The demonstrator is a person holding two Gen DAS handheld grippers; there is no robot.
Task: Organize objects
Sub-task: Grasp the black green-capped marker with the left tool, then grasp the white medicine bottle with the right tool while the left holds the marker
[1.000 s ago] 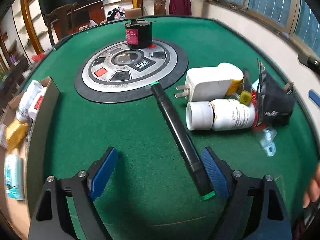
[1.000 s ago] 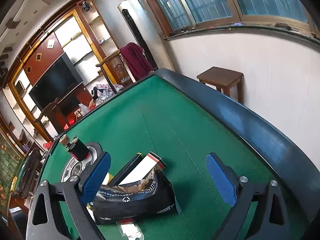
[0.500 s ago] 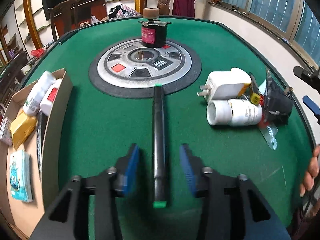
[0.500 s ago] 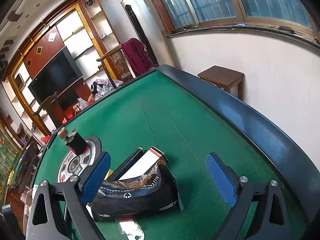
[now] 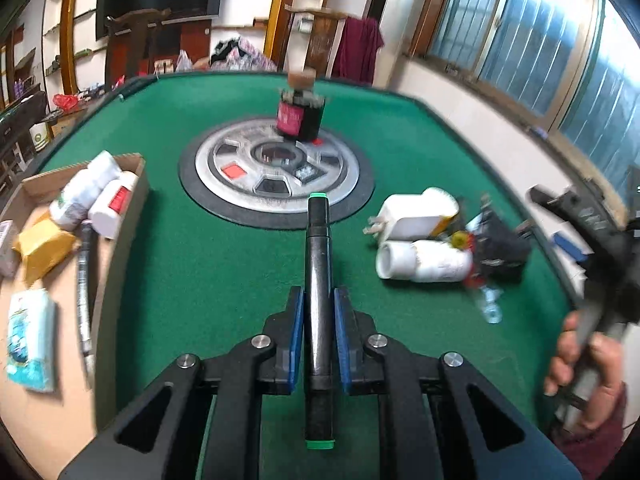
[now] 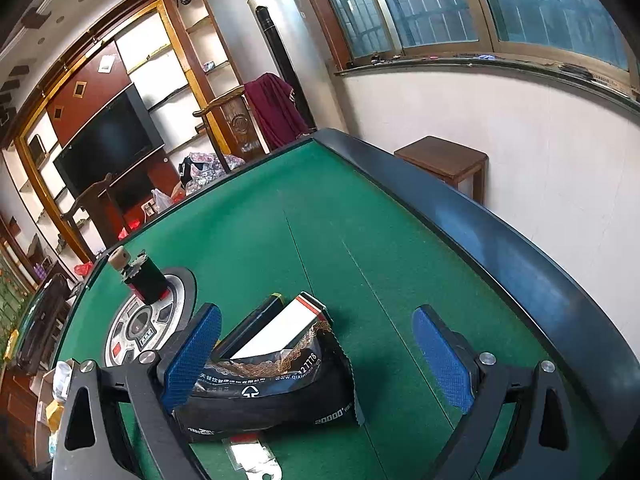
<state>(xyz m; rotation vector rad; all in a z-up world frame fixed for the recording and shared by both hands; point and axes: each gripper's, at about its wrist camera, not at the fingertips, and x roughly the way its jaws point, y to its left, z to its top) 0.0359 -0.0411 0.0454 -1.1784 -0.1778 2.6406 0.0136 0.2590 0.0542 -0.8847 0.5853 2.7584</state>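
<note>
My left gripper (image 5: 319,304) is shut on a black marker with green ends (image 5: 317,264), held along the fingers above the green felt table (image 5: 224,272). A cardboard box (image 5: 120,216) at the left holds white bottles (image 5: 86,196), a yellow packet and a blue-white pack. A pile at the right has a white charger (image 5: 412,216), a white bottle (image 5: 424,266) and a black pouch (image 5: 500,250). My right gripper (image 6: 316,360) is open above the black pouch (image 6: 272,396); it also shows at the right edge of the left wrist view (image 5: 592,232).
A round grey control panel (image 5: 276,172) sits mid-table with a dark jar (image 5: 300,114) on its far rim. The table has a raised dark rim (image 6: 500,256). A wooden stool (image 6: 444,160) stands by the wall. Chairs and a TV are beyond the far edge.
My left gripper closed on the black marker and lifted it off the felt, and its view swung left toward the box. The right gripper stayed open and barely moved.
</note>
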